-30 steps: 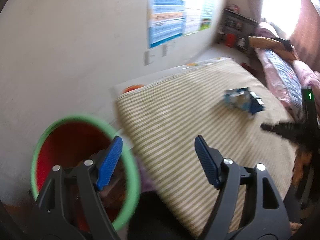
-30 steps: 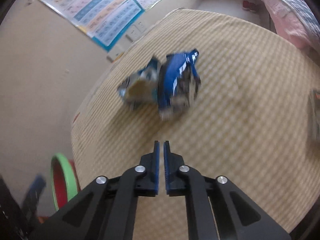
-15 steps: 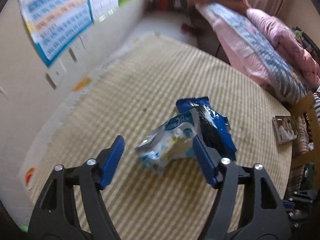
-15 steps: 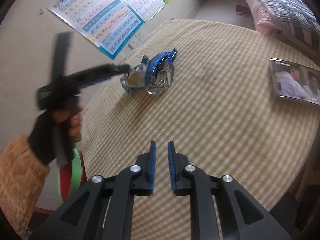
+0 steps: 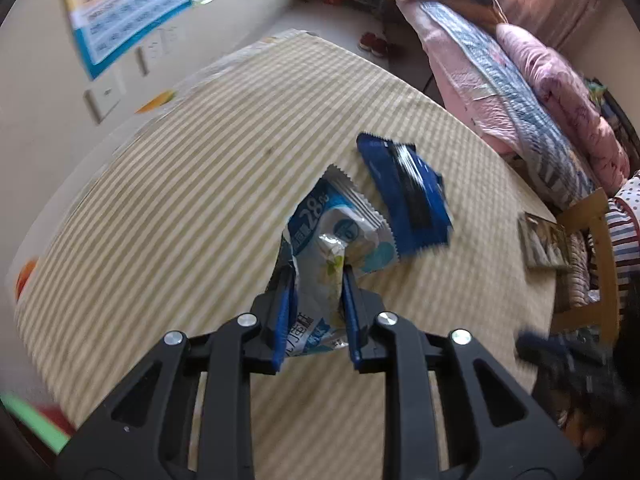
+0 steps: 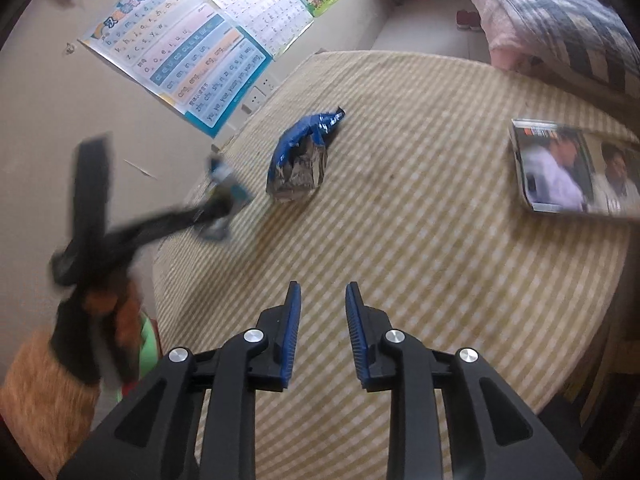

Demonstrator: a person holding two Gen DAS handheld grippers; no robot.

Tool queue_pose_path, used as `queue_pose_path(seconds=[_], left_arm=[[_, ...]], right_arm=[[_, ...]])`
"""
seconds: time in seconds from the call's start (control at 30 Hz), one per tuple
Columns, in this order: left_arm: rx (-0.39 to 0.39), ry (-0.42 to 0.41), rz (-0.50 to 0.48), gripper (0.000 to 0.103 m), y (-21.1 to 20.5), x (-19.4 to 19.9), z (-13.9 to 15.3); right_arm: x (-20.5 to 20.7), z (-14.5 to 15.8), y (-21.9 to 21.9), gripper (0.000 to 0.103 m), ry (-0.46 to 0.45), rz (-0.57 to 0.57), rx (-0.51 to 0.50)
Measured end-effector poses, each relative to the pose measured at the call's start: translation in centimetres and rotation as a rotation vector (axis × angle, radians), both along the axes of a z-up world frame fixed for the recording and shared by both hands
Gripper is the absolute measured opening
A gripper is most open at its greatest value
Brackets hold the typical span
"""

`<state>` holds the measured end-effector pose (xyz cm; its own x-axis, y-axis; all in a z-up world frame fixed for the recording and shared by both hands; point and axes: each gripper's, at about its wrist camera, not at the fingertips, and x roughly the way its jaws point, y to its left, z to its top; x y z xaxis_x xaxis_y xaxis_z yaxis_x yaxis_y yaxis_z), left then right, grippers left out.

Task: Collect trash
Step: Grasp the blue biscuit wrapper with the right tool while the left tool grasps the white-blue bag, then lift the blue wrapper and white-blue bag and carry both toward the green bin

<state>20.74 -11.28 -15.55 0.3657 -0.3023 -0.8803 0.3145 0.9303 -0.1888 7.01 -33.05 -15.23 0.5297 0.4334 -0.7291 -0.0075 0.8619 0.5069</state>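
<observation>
My left gripper (image 5: 316, 280) is shut on a white and light-blue snack wrapper (image 5: 332, 248) and holds it just above the striped tablecloth (image 5: 180, 200). A dark blue wrapper (image 5: 404, 192) lies on the cloth just beyond it, to the right. In the right wrist view the left gripper (image 6: 218, 204) shows blurred at the left with the light wrapper (image 6: 222, 196) in it, and the dark blue wrapper (image 6: 300, 160) lies on the table ahead. My right gripper (image 6: 320, 312) is open and empty above the cloth, well short of the blue wrapper.
A red bin with a green rim (image 5: 28, 416) stands at the table's left edge, also in the right wrist view (image 6: 148, 348). A photo booklet (image 6: 568, 168) lies at the table's right. Posters (image 6: 192, 60) hang on the wall. A bed with pink bedding (image 5: 520, 80) stands beyond.
My left gripper swung from the bin to the table, closed on the light wrapper and lifted it away from the dark blue one. My right gripper opened from shut and pulled back.
</observation>
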Motion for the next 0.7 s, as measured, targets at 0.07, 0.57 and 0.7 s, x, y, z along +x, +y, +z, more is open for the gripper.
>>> queue_pose_path(seconds=[0.07, 0.57, 0.7], left_arm=[[0.02, -0.02, 0.023, 0.023, 1.0, -2.5, 0.5], [-0.045, 0.081, 0.198, 0.026, 5.4, -9.7, -2.9], [-0.074, 0.089, 0.211, 0.026, 5.9, -9.9, -3.1]], right_arm=[[1.3, 0.4, 0.4, 0.034, -0.014, 0.0, -0.029], [15.7, 0.5, 5.6, 0.067, 0.005, 0.017, -0.251], [16.8, -0.7, 6.3, 0.067, 0.049, 0.026, -0.259]])
